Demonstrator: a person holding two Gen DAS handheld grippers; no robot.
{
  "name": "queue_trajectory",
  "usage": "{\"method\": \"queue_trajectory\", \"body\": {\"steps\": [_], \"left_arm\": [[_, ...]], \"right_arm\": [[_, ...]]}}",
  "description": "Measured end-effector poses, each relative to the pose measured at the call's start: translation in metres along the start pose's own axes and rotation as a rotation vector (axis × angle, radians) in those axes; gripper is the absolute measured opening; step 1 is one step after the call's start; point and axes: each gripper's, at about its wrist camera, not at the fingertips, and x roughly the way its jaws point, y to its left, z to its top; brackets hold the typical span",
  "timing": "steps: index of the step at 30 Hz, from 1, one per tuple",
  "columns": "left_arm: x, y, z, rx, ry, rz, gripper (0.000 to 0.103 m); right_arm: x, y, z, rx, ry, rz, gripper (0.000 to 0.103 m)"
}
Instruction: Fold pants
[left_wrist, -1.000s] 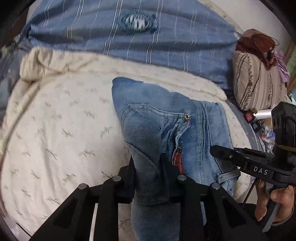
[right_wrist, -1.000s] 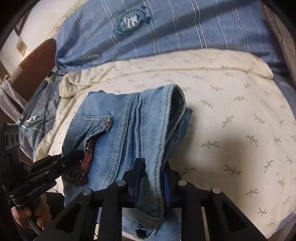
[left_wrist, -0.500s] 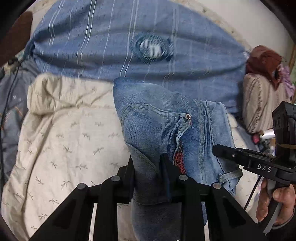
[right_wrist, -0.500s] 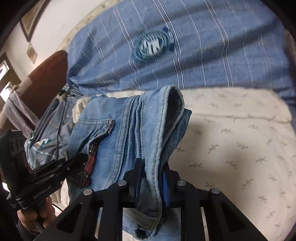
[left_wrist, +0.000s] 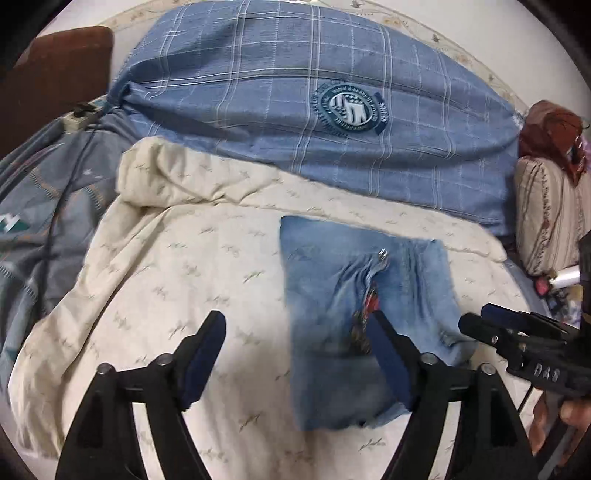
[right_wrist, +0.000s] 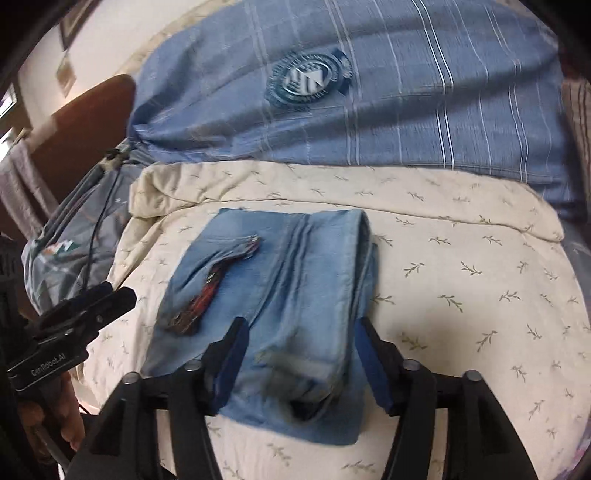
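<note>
left hand-held gripper (left_wrist: 295, 354): fingers spread wide, grasping nothing; its right finger overlaps the near left part of the jeans in the left wrist view, left finger over bare quilt. Also seen from the right wrist camera (right_wrist: 88, 306) at left edge.
right hand-held gripper (right_wrist: 299, 354): released, fingers apart on either side of the jeans' near right portion, no grip on cloth. Seen from the left wrist camera (left_wrist: 484, 321) just beside the jeans' right edge.
jeans (right_wrist: 273, 295): light-blue faded denim, folded into a compact rectangular bundle, lying flat on the quilt. Rolled fold runs along the right side; seams run lengthwise down the middle. Pocket opening on the left half shows red patterned lining (right_wrist: 201, 299). Slight motion blur. Same bundle in left view (left_wrist: 354, 317).
quilt (right_wrist: 461, 295): cream with small leaf print, rumpled at far left edge; carries the jeans.
pillow (left_wrist: 314, 110): large, blue plaid with round crest, behind the quilt.
striped cushion (left_wrist: 546, 218): far right, well apart from the jeans.
containers: none I can identify.
</note>
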Motion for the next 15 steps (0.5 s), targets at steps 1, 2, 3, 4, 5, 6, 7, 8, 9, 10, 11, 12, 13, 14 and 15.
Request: {"method": "queue_trajectory", "body": {"steps": [1,2,3,4,5,6,7,8,9,10,11,12,13,14,15], "left_arm": [[0.012,-0.003,-0.005,0.02,0.039,0.007,0.081],[0.028,-0.006,-0.01,0.039,0.099,0.035,0.081],[0.046,-0.009,-0.018,0.053,0.171,0.068,0.082],[0.053,-0.007,-0.023,0.035,0.168,0.087,0.083],[0.048,-0.004,-0.023,0.013,0.138,0.083,0.084],[0.042,-0.001,-0.02,-0.005,0.129,0.075,0.084],[0.036,0.001,-0.018,-0.023,0.129,0.065,0.084],[0.03,0.002,-0.016,-0.027,0.128,0.06,0.084],[0.023,0.001,-0.015,-0.024,0.117,0.057,0.084],[0.017,0.0,-0.015,-0.021,0.104,0.061,0.084],[0.01,-0.001,-0.014,-0.018,0.088,0.067,0.085],[0.004,-0.003,-0.016,-0.011,0.077,0.07,0.087],[-0.001,-0.005,-0.018,-0.001,0.072,0.073,0.087],[-0.004,-0.008,-0.019,0.01,0.068,0.08,0.088],[-0.008,-0.01,-0.022,0.022,0.068,0.083,0.088]], "right_arm": [[0.01,0.005,-0.006,-0.019,0.028,-0.01,0.066],[0.024,0.009,-0.009,-0.037,0.073,-0.027,0.067],[0.043,0.011,-0.018,-0.059,0.146,-0.061,0.072],[0.054,0.007,-0.024,-0.047,0.163,-0.061,0.073],[0.051,0.006,-0.023,-0.029,0.154,-0.055,0.073],[0.04,0.006,-0.019,-0.012,0.142,-0.05,0.073],[0.029,0.007,-0.017,-0.013,0.125,-0.045,0.073],[0.02,0.008,-0.017,-0.018,0.105,-0.045,0.073],[0.005,0.008,-0.018,-0.019,0.074,-0.053,0.073],[-0.006,0.008,-0.02,-0.012,0.054,-0.05,0.073],[-0.013,0.007,-0.022,-0.004,0.035,-0.039,0.073],[-0.023,0.006,-0.026,0.006,0.007,-0.026,0.074],[-0.034,0.006,-0.035,0.017,-0.019,-0.022,0.075],[-0.036,0.008,-0.035,0.016,-0.026,-0.022,0.075],[-0.041,0.009,-0.042,0.008,-0.034,-0.028,0.075]]}}
